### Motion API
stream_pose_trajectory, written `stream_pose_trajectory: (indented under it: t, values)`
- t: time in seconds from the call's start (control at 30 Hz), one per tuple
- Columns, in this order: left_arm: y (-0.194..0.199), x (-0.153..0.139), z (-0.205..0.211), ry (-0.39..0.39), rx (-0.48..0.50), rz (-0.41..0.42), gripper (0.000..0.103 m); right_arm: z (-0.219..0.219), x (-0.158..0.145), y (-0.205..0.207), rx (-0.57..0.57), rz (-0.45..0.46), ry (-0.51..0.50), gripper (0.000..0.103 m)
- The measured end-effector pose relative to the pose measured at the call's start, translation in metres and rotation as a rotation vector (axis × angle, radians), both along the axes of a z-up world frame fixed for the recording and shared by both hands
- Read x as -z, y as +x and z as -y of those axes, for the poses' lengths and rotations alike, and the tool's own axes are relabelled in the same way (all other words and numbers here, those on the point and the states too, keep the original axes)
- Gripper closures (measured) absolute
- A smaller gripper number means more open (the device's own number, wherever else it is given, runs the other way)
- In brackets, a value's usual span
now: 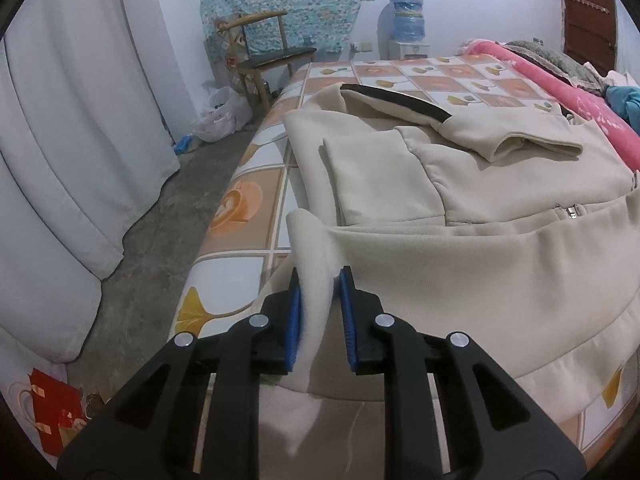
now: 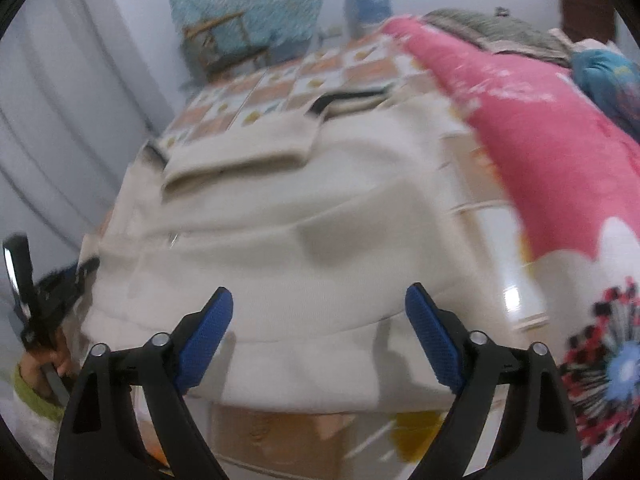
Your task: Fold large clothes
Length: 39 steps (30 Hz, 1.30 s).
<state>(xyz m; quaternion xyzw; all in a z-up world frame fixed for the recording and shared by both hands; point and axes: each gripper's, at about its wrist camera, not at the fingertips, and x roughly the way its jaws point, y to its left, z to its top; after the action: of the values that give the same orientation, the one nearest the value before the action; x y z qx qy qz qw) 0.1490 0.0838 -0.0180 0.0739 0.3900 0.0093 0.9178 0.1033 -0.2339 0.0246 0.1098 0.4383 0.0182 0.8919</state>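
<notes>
A large cream zip jacket lies spread on the bed, one black-striped sleeve folded across its body. My left gripper is shut on the jacket's near left hem corner, and the fleecy edge stands up between the blue pads. In the blurred right wrist view the same jacket fills the middle. My right gripper hangs open just above the near hem, with nothing pinched between its fingers. At the left edge of that view a hand in a green sleeve holds the left gripper.
The bed's tiled orange-and-white sheet ends at a left edge above the concrete floor. A pink blanket and piled clothes line the right side. A white curtain, a wooden chair, a plastic bag and a water jug stand beyond.
</notes>
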Motion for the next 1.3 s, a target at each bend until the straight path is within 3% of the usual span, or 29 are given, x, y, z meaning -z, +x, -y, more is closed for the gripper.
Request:
stream_pose_trajectory:
  t: [0.27, 0.43, 0.6, 0.87, 1.3]
  values:
    - [0.0, 0.001, 0.002, 0.002, -0.009, -0.003, 0.085, 0.052, -0.001, 0.032, 0.098, 0.03, 0.052, 0.038]
    - [0.0, 0.001, 0.003, 0.007, -0.011, -0.003, 0.085, 0.056, 0.018, 0.054, 0.102, -0.01, 0.077, 0.051]
    - [0.0, 0.001, 0.003, 0.008, -0.01, -0.006, 0.085, 0.05, 0.02, 0.049, 0.08, -0.025, 0.052, 0.065]
    - [0.0, 0.002, 0.002, 0.011, -0.012, -0.008, 0.085, 0.036, 0.009, 0.037, 0.009, -0.011, -0.096, 0.071]
    - [0.0, 0.002, 0.001, 0.009, -0.012, -0.015, 0.085, 0.03, 0.02, 0.044, 0.023, -0.03, -0.179, 0.076]
